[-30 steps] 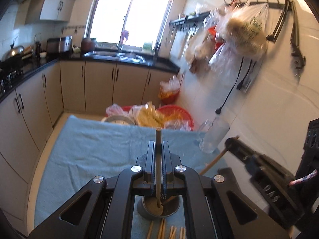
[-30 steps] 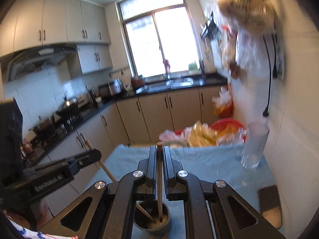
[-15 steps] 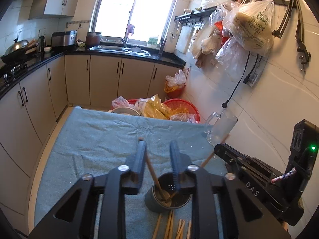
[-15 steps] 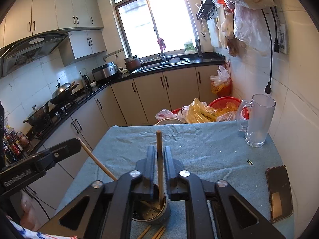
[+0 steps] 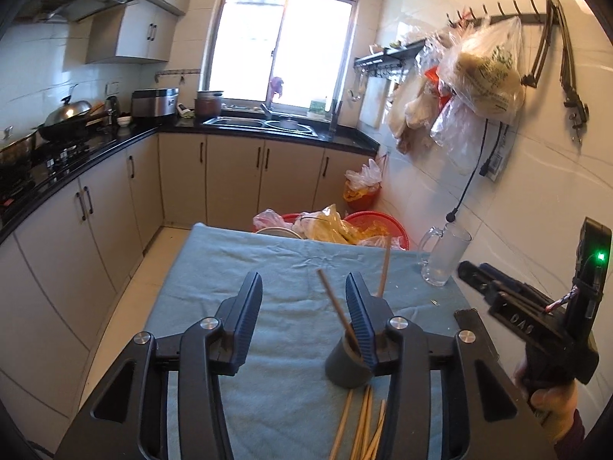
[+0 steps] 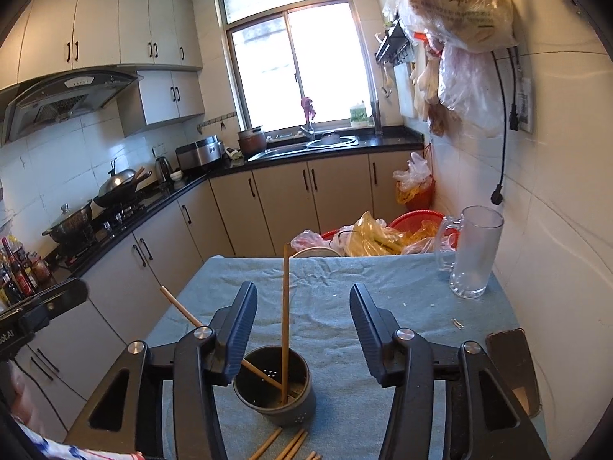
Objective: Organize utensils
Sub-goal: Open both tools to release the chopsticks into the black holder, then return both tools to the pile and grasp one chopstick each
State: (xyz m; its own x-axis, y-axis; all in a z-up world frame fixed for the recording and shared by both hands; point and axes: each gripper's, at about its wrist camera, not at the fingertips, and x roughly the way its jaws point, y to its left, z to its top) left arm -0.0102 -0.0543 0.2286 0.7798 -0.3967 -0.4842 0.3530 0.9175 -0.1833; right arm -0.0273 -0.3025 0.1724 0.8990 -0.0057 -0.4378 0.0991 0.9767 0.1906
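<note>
Both grippers hover over the table [image 6: 383, 299], which is covered with a blue cloth. Left gripper [image 5: 304, 306]: jaws spread wide, nothing between them. Right gripper [image 6: 302, 314]: jaws also released, holding nothing.

Dark round utensil holder [image 6: 275, 383] stands upright on the cloth, near the front edge of the table. Two wooden chopsticks sit in it: one nearly upright [image 6: 285, 322], the other leaning [image 6: 184, 312] out toward the left gripper's side. In the left wrist view the holder [image 5: 345, 366] sits just behind the right-hand finger and is partly hidden by it.

More loose chopsticks [image 5: 362, 421] lie flat on the cloth just in front of the holder, bunched roughly parallel.

Glass mug [image 6: 475, 253] stands at the far right corner by the wall. A dark phone [image 6: 513, 368] lies flat near the right edge.
</note>
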